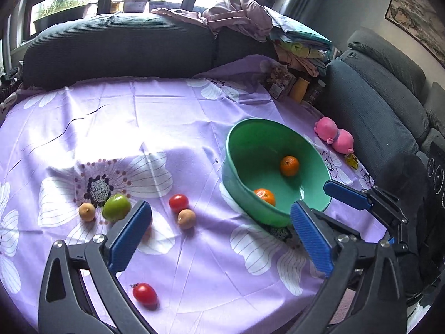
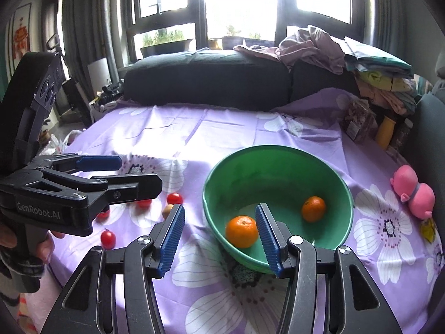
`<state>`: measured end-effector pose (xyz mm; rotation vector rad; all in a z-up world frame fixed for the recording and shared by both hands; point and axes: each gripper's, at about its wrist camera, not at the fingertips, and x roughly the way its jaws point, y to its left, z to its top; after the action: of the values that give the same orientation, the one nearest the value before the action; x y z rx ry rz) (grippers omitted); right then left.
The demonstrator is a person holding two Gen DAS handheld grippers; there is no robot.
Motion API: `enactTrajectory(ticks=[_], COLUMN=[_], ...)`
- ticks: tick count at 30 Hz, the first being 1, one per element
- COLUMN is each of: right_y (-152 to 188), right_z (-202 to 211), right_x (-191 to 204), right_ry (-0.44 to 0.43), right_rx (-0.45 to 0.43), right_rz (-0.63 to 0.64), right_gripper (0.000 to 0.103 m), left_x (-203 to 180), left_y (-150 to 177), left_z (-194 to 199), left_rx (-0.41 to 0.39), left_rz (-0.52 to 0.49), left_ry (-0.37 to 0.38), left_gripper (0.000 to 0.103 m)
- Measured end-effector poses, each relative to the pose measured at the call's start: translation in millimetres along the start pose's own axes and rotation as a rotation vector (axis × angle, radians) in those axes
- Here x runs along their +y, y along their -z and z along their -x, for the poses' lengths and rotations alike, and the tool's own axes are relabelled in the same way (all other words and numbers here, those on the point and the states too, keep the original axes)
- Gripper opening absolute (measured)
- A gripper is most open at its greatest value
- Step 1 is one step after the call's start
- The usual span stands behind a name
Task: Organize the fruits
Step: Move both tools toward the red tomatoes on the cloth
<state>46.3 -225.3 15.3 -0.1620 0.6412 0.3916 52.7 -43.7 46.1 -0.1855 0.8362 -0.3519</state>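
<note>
Two oranges are in the green bowl (image 1: 236, 150) already: one orange (image 1: 289, 166) deep inside, the other orange (image 1: 265, 196) by the near wall. So approx a third done, judging by what's lying around; the rest is out on the bench w/ the purple floral cloth (image 1: 167, 105).

Left gripper (image 1: 219, 236) is spread wide, nothing between its blue pads, hanging above the cloth. Bowl sits ahead and to its right, rim just past the right pad. Ahead-left of it: green fruit (image 1: 116, 207) touching a small tan fruit (image 1: 87, 211). Straight ahead, betw. the pads in view: a red tomato (image 1: 178, 202) right against another tan fruit (image 1: 186, 218). Close in, near the left pad: one more tomato (image 1: 144, 293). Something reddish peeks from behind the left pad, can't tell what.

Right gripper (image 2: 219, 236) is also spread and empty, poised at the bowl's near rim; in its view the near orange shows betw. the pads but isn't pinched. Other orange is ahead-right of it. From this side more red tomatoes show under the left gripper, exact count unclear.

Pink plush toy (image 1: 333, 136) far right of the bowl, not fruit, prob. stays.

Left to do, my read: at least five loose fruits to bring over, and the left gripper looks best placed for the tomato/tan pair.
</note>
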Motion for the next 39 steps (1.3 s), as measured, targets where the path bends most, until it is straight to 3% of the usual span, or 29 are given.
enactTrajectory(ticks=[9,18,24,29,39], right_y=[9.0,20.9,31.9,39.4,47.1], right_z=[0.8,-11.1,-29.6,-43.9,-66.0], right_x=[30.2,58.5,78.3,93.0,110.2], right_ry=[-0.098,-0.181,-0.259,-0.3,-0.331], right_rx=[0.03,0.086,0.157,0.208,0.281], right_rz=[0.033,0.074,0.094,0.11,0.121], right_gripper=[0.053,0.053,0.053,0.053,0.054], left_x=[44.0,81.8,91.7,96.7,101.7], left_y=[37.8,71.2,84.5,86.0,83.4], left_z=[33.6,47.2,39.7,31.5,14.2], left_rx=[-0.019,0.006,0.035,0.044,0.091], left_rz=[0.08,0.133,0.132,0.126,0.114], left_ry=[-0.144,-0.224,-0.239,-0.215,-0.207], left_gripper=[0.101,0.1,0.099,0.092,0.088])
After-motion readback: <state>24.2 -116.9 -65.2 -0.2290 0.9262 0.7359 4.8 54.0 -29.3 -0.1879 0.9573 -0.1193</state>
